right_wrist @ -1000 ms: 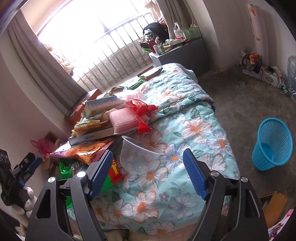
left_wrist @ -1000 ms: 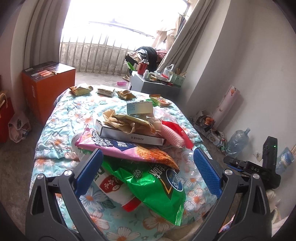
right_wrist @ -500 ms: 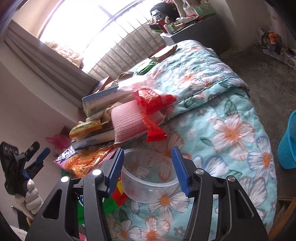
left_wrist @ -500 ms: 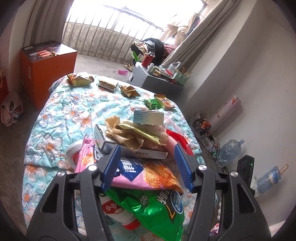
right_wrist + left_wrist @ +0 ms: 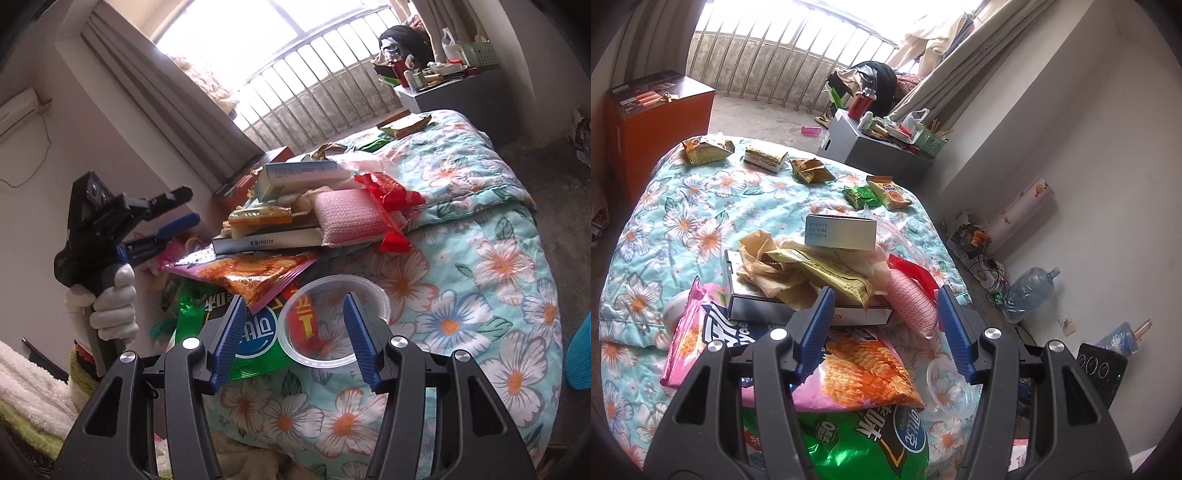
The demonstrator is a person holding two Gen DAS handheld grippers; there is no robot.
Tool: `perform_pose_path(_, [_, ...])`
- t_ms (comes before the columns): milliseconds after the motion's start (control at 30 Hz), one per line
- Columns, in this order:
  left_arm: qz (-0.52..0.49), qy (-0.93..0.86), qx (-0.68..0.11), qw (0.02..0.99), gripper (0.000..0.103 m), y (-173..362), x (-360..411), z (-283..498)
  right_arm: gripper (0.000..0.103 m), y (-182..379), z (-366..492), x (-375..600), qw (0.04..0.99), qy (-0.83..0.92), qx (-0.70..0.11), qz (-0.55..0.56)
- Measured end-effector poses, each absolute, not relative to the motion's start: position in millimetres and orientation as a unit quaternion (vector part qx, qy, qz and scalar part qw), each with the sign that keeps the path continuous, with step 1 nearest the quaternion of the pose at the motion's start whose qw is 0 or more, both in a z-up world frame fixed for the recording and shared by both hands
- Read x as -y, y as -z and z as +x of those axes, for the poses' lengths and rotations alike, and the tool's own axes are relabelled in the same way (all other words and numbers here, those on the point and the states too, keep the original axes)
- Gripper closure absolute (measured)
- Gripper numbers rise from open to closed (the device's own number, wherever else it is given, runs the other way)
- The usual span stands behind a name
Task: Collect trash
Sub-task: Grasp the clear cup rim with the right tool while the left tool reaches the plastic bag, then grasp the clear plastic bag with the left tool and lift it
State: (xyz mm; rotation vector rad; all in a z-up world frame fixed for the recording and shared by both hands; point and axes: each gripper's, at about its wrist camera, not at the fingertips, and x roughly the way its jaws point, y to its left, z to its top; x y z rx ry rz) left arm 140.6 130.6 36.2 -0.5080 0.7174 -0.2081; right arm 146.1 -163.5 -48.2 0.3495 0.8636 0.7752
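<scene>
My right tongs (image 5: pixel 293 334) stand half apart, pressing on nothing, over the clear plastic cup (image 5: pixel 332 321) that lies on the flowered quilt (image 5: pixel 480 280), its near rim between the blue pads. My left tongs (image 5: pixel 882 328) are likewise parted and empty above the pink chip bag (image 5: pixel 849 369), with the green snack bag (image 5: pixel 871 443) under it. Beyond them trash is piled up: a flat box (image 5: pixel 768 302), crumpled paper (image 5: pixel 783 266), a pink sponge (image 5: pixel 912 302), a red wrapper (image 5: pixel 912 266) and a pale carton (image 5: pixel 842 232), with more wrappers (image 5: pixel 812 170) at the far edge of the quilt.
</scene>
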Motion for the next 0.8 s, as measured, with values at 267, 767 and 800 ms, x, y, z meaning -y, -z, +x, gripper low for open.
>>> perform_pose_path(267, [-0.172,0.108,-0.358,0.911,0.049,-47,-111,153,0.049,108,189,185,0.772,-0.275,-0.519,0.242])
perform_pose_path(767, [0.079,0.149,-0.469,0.867,0.049,-36,-6,268,0.095,116,191,182,0.783,-0.267,-0.522,0.209])
perform_pose_path(800, [0.094,0.143,-0.462,0.87,0.049,-35,-2,272,0.095,115,189,188,0.784,-0.266,-0.52,0.21])
